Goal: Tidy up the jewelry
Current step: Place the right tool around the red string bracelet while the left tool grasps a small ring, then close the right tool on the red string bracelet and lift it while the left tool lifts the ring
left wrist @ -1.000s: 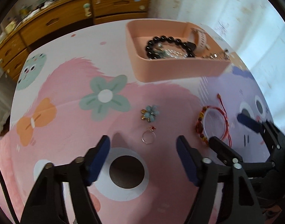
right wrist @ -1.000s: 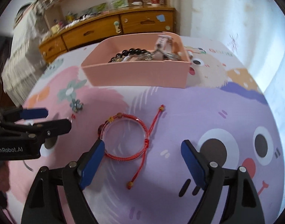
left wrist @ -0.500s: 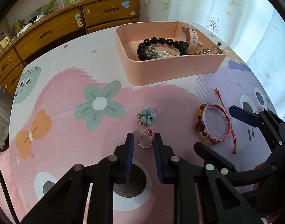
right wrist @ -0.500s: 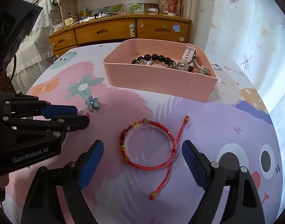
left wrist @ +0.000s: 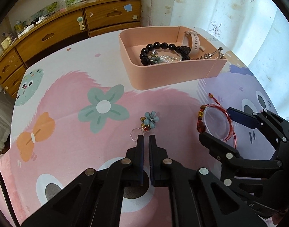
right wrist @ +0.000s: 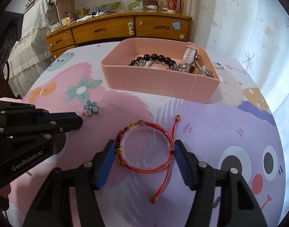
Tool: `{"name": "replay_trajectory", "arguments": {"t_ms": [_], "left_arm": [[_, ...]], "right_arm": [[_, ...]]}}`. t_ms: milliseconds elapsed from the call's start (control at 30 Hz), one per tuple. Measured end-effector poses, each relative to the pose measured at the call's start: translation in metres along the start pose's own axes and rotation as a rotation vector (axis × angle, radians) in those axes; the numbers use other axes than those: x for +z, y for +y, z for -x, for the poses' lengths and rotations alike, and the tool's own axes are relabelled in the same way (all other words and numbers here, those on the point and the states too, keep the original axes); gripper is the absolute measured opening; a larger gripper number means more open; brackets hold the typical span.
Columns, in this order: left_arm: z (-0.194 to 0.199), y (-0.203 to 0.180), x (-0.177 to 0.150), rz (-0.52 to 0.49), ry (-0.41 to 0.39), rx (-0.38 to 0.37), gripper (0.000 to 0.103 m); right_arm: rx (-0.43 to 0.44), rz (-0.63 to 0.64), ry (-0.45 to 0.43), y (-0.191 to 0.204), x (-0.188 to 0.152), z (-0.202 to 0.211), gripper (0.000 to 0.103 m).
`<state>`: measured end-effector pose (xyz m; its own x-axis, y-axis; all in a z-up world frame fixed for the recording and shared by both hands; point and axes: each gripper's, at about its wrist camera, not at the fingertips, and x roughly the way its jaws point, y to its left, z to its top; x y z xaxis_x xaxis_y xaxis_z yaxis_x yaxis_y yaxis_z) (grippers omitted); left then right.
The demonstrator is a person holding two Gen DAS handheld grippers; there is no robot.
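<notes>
Left gripper [left wrist: 146, 139]: jaws have just been closing and now stand nearly together at the ring [left wrist: 135, 134]. The thin band of the ring shows at the left fingertip and curves out to its left; whether the pads actually pinch it cannot be told. The ring lies on the surface [left wrist: 65, 94], just in front of the gripper tips and touching or just beside the blue flower piece [left wrist: 150, 120], which sits directly beyond it.

Right gripper [right wrist: 142, 151]: jaws have just been closing and stand partly apart, one on each side of the red bracelet [right wrist: 144, 149]. The left finger lies against or just beside the beaded section of the bracelet; the right finger sits at the bracelet's opposite edge. Firm contact cannot be confirmed. The bracelet is wrapped around a clear round insert and lies flat on the surface. One cord end runs up and away from the gripper, and the other trails back between the fingers.

Pink tray [left wrist: 174, 73]: stands at the far side of the surface, well apart from both grippers. It contains a black bead bracelet [left wrist: 159, 47], a pale watch [left wrist: 191, 41] and other small pieces.
</notes>
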<state>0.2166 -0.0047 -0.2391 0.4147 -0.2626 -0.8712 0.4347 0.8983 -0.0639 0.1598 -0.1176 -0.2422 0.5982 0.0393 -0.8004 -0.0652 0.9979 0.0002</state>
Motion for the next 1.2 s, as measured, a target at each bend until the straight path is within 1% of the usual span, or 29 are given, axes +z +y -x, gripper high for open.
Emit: {"name": "replay_trajectory", "arguments": {"t_ms": [167,200,267,300,333,433,567,600,633,667,700,733,833,933,967,1000,1067,1200], "left_arm": [[0.0,0.002,-0.001,0.006,0.008,0.025,0.003],[-0.001,0.003,0.0,0.012,0.006,0.022,0.005],[-0.003,0.005,0.001,0.023,0.002,0.012,0.013],[-0.004,0.005,0.002,0.033,0.001,0.018,0.022],[-0.005,0.006,0.002,0.04,0.0,0.019,0.028],[-0.01,0.007,0.004,0.054,0.001,0.012,0.034],[-0.014,0.006,0.005,0.061,-0.028,0.033,0.034],[-0.014,0.006,0.005,0.063,-0.034,0.036,0.034],[-0.015,0.006,0.006,0.066,-0.038,0.04,0.031],[-0.015,0.006,0.006,0.063,-0.038,0.059,0.027],[-0.015,0.006,0.006,0.059,-0.037,0.079,0.018],[-0.015,0.007,0.006,0.058,-0.039,0.085,0.018],[-0.015,0.012,0.007,0.084,-0.038,0.061,0.017],[-0.014,0.011,0.007,0.084,-0.043,0.073,0.015],[-0.013,0.01,0.007,0.083,-0.055,0.082,0.007],[-0.012,0.01,0.006,0.085,-0.052,0.088,0.002],[-0.015,0.009,0.006,0.093,-0.036,0.088,0.002],[-0.015,0.008,0.007,0.105,-0.039,0.109,0.002]], "right_arm": [[0.015,0.0,-0.012,-0.001,0.004,0.008,0.062],[0.016,0.002,-0.014,0.0,0.004,0.009,0.062],[0.021,0.006,-0.017,0.0,0.004,0.011,0.063],[0.021,0.007,-0.018,0.0,0.005,0.012,0.062],[0.022,0.008,-0.019,0.0,0.005,0.013,0.062],[0.02,0.014,-0.018,-0.001,0.004,0.014,0.063],[0.016,0.019,-0.009,-0.003,0.003,0.014,0.062],[0.015,0.018,-0.008,-0.004,0.002,0.014,0.062],[0.016,0.017,-0.006,-0.005,0.002,0.014,0.062],[0.016,0.014,-0.005,-0.006,0.002,0.013,0.062],[0.015,0.012,-0.003,-0.008,0.002,0.013,0.062],[0.017,0.008,-0.001,-0.009,0.001,0.013,0.062],[0.023,-0.003,0.001,-0.013,0.001,0.013,0.062],[0.03,-0.012,0.002,-0.016,0.003,0.013,0.062],[0.035,-0.014,0.0,-0.017,0.004,0.013,0.062],[0.04,-0.015,-0.002,-0.018,0.005,0.014,0.062],[0.048,-0.015,-0.006,-0.02,0.007,0.016,0.062],[0.065,-0.006,-0.013,-0.021,0.011,0.017,0.062]]}}
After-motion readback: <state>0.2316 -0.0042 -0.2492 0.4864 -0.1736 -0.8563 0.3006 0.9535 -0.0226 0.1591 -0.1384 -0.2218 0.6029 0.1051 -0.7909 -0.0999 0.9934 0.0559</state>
